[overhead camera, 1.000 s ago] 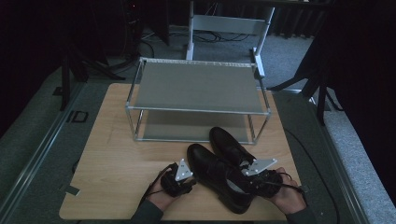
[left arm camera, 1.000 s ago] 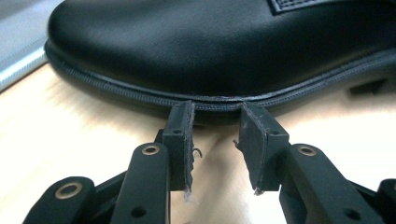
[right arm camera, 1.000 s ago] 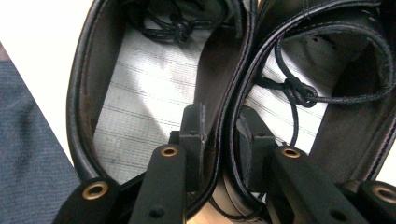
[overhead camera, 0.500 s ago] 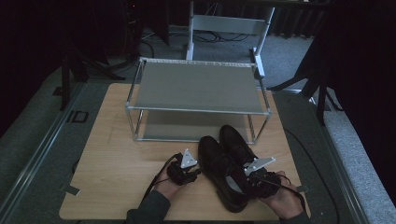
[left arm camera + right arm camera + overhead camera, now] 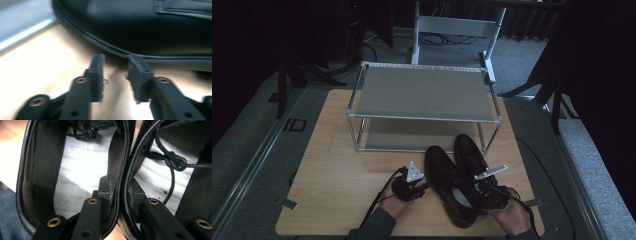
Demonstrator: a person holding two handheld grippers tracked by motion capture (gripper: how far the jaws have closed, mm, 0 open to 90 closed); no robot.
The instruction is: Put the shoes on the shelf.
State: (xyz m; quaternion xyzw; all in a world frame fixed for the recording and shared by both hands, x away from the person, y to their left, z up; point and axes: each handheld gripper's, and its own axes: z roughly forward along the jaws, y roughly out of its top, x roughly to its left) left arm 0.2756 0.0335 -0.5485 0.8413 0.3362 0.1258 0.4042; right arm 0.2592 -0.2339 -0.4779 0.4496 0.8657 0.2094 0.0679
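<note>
Two black lace-up shoes lie side by side near the table's front edge, the left shoe (image 5: pixel 443 172) and the right shoe (image 5: pixel 468 150), toes pointing at the rack. My right gripper (image 5: pixel 482 192) reaches into their heel openings. In the right gripper view it (image 5: pixel 120 185) has one jaw inside the left shoe (image 5: pixel 75 167) and one inside the right shoe (image 5: pixel 162 167), shut on the two touching inner walls. My left gripper (image 5: pixel 424 188) stands open just left of the left shoe. Nothing lies between its jaws (image 5: pixel 116 63), which point at that shoe's sole edge (image 5: pixel 140 30).
A two-shelf metal rack (image 5: pixel 424 92) stands at the table's middle back, both shelves bare. The wooden table (image 5: pixel 332 165) has free room on its left half. A strip of tape (image 5: pixel 288 203) lies at the front left corner. Dark stands and a white frame surround the table.
The pair of shoes has slid a little to the right and toward the rack with my right gripper in them. My left gripper has followed beside the left shoe.
</note>
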